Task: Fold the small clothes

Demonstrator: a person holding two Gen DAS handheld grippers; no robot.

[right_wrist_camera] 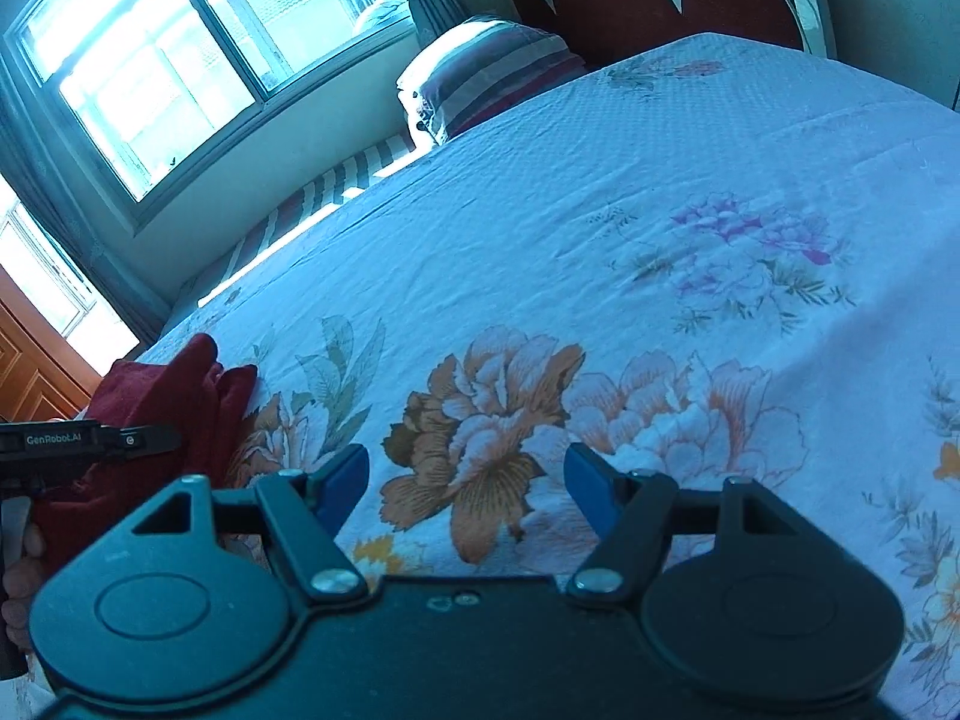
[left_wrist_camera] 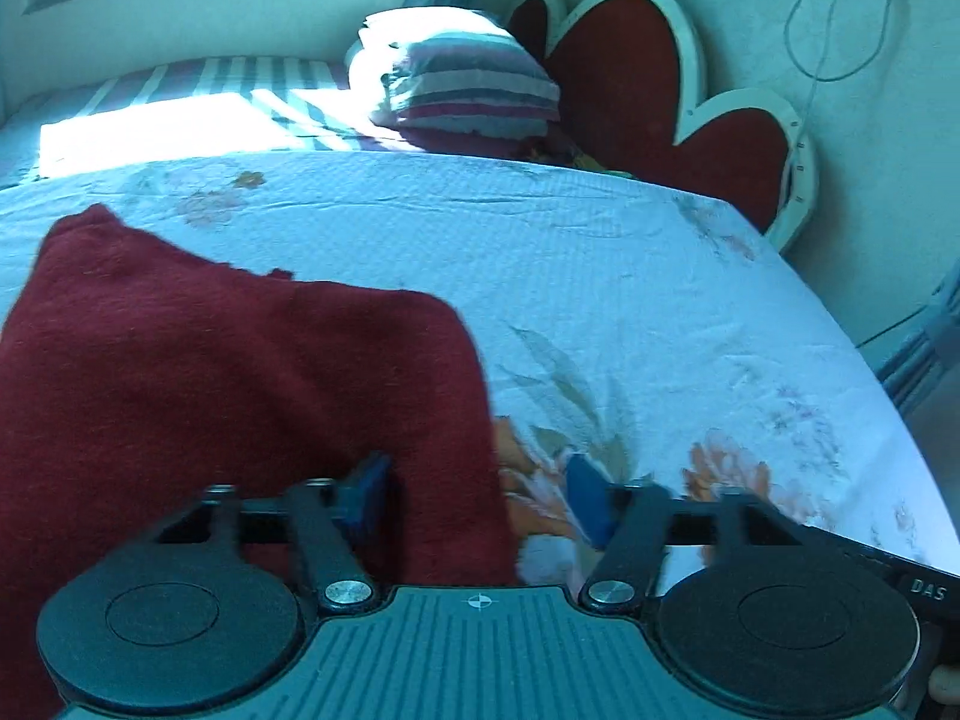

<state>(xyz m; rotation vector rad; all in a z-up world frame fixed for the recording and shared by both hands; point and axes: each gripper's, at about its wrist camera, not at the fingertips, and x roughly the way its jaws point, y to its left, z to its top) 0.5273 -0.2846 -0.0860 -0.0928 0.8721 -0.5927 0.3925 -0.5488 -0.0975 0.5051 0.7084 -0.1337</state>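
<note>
A dark red knitted garment [left_wrist_camera: 228, 384] lies spread on the floral bedsheet [left_wrist_camera: 630, 276] and fills the left of the left wrist view. My left gripper [left_wrist_camera: 478, 495] hovers over the garment's right edge with its blue pads [left_wrist_camera: 366, 492] wide apart. One pad is above the cloth and the other above the sheet, and neither presses on it. In the right wrist view the garment [right_wrist_camera: 174, 396] is bunched at the far left. My right gripper [right_wrist_camera: 468, 483] stands open over orange flowers printed on the sheet [right_wrist_camera: 600, 180], with nothing between its fingers.
A striped pillow [left_wrist_camera: 474, 84] and a red heart-shaped headboard [left_wrist_camera: 624, 78] stand at the head of the bed. The bed's edge drops off at the right [left_wrist_camera: 840, 324]. A window [right_wrist_camera: 180, 60] and a wooden door [right_wrist_camera: 30, 372] are on the left. A hand [right_wrist_camera: 24, 576] holds the other tool's black housing [right_wrist_camera: 90, 441].
</note>
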